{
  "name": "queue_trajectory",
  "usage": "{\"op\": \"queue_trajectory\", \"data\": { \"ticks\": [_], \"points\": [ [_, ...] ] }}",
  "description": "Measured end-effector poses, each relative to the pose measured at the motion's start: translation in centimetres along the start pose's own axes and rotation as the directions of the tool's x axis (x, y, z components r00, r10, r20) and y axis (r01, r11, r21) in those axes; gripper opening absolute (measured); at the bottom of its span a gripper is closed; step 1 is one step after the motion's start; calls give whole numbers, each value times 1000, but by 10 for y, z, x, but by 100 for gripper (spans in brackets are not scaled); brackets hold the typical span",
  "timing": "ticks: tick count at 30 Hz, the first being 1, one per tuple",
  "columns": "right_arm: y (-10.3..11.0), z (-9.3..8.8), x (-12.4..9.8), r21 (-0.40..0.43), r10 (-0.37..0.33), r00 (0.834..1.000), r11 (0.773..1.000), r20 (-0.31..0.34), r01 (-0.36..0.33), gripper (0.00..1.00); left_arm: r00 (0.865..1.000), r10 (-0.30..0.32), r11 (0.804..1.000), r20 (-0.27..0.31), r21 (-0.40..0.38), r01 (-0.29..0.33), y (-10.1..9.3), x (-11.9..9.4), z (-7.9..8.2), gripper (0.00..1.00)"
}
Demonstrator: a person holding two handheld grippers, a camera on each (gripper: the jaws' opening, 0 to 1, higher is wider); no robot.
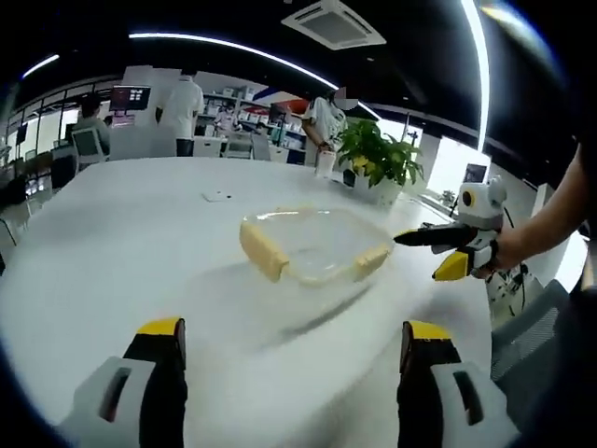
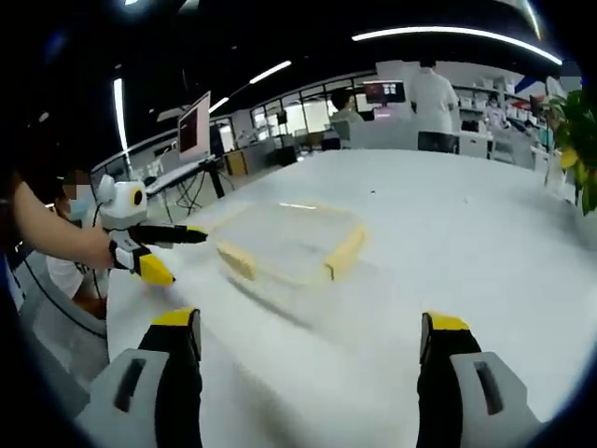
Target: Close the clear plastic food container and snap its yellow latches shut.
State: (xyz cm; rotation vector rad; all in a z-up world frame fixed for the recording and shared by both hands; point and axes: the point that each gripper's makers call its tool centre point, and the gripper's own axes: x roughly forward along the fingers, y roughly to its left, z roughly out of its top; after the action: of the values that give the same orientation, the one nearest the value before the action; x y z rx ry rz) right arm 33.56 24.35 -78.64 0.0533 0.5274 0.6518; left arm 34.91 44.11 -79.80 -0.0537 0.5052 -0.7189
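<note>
Open-plan office (image 1: 224, 121), white table (image 1: 121, 233), ceiling strip lights (image 1: 224, 45)

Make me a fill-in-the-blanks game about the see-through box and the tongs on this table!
1. The clear food container has latches coloured ____.
2. The container sits on a big table coloured ____.
3. Both the left tongs and the right tongs have their jaws ____, holding nothing.
4. In the left gripper view, the green thing behind the container is a potted ____.

Missing words: yellow; white; open; plant
</note>
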Motion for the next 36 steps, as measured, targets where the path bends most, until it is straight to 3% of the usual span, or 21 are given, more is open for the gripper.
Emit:
{"op": "queue_trajectory", "data": {
  "ticks": [36],
  "points": [
    [21,-10,-68,147,-60,997,988,46,53,90,994,107,985,29,-140,-102,-8,-79,-19,88]
  ]
}}
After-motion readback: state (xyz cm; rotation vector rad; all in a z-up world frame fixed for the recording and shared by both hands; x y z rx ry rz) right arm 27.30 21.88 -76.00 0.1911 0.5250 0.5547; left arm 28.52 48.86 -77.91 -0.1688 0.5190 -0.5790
